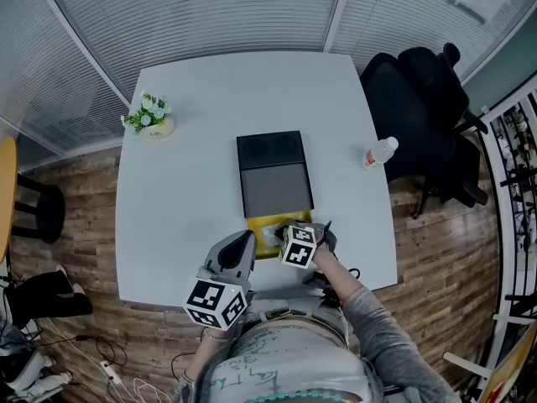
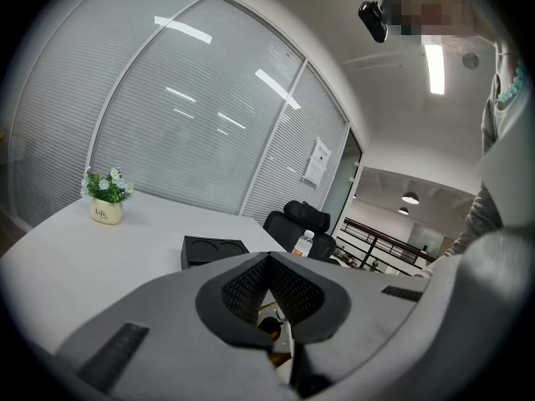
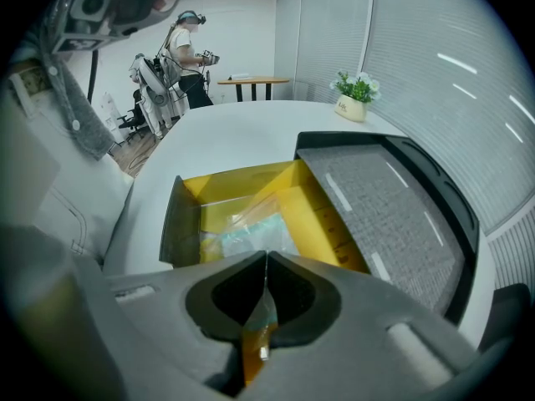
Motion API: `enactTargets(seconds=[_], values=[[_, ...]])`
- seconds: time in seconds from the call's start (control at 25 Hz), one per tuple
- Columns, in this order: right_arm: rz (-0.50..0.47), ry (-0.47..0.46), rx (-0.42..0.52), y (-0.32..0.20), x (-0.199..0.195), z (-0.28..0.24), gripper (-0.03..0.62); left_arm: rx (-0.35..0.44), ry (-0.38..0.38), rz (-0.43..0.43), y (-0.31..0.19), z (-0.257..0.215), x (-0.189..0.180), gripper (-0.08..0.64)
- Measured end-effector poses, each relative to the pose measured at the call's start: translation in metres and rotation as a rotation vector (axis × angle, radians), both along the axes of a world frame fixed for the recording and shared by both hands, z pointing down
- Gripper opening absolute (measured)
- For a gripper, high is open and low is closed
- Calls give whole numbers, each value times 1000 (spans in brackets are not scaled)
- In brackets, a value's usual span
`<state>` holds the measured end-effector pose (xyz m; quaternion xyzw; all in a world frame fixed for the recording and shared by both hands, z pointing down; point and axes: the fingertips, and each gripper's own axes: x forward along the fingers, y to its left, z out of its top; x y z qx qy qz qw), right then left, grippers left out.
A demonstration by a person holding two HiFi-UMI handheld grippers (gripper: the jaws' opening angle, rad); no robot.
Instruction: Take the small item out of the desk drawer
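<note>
Left gripper (image 1: 245,240) just left of the open yellow drawer (image 3: 242,182), jaws pressed together on nothing, idle. Drawer stands pulled out of the black desk unit (image 1: 273,170) toward the person, so opening looks done. Clear packet (image 3: 251,234) with pale teal contents lies inside the drawer; right gripper (image 3: 266,261) over the drawer's right part is clamped on a thin edge of its film, so it's grasped but not lifted, still needs raising clear of the drawer
</note>
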<state>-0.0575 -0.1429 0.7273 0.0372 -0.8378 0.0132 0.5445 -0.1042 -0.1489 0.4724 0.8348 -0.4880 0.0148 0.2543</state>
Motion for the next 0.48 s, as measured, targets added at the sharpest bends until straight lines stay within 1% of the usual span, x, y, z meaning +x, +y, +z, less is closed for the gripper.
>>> enactTargets(seconds=[0.32,0.48], values=[[-15,13,6,4,0,-5,3,-7,2,5,7,0,2,-3],[-30,18,8,4,1,-11,3,-1,-23,10,8,1,5,-3]])
